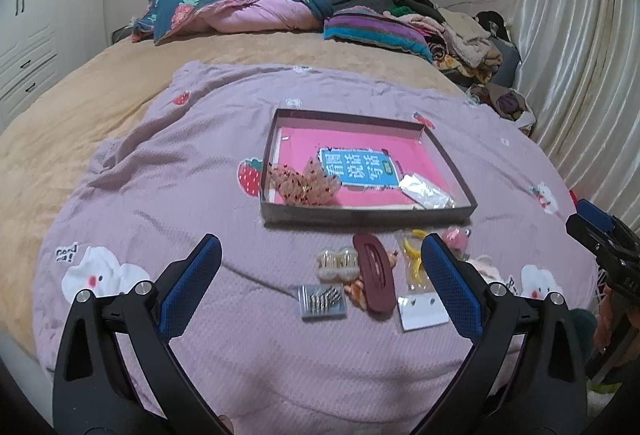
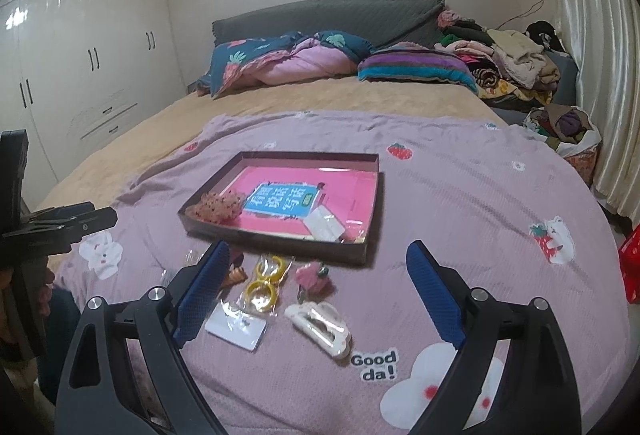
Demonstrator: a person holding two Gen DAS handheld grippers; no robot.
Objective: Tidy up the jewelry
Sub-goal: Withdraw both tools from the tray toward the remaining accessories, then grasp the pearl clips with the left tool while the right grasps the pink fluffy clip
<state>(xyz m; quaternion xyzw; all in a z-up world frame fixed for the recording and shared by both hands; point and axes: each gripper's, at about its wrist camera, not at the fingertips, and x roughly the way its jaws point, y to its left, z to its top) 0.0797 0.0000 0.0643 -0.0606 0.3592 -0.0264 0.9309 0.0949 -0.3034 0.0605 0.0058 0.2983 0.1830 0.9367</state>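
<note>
A shallow dark box (image 1: pixel 366 215) with a pink lining lies on the purple blanket (image 1: pixel 160 175); it holds an orange scrunchie (image 1: pixel 300 183) and a clear packet (image 1: pixel 426 191). In front of it lie a maroon hair clip (image 1: pixel 374 277), a grey card of hairpins (image 1: pixel 322 301), pearl earrings (image 1: pixel 338 263), yellow hoops in a bag (image 2: pixel 266 283), a white earring card (image 2: pixel 236 327), a pink charm (image 2: pixel 314 277) and a white claw clip (image 2: pixel 320 327). My left gripper (image 1: pixel 320 259) is open above these items. My right gripper (image 2: pixel 318 261) is open above them too. The box also shows in the right wrist view (image 2: pixel 280 241).
The bed carries a folded quilt (image 1: pixel 240 9), a striped blanket (image 1: pixel 376 29) and a clothes pile (image 1: pixel 460 35) at its head. White wardrobes (image 2: pixel 80 55) stand on the left, curtains (image 1: pixel 580 55) on the right. A red bag (image 2: pixel 631 263) sits beside the bed at right.
</note>
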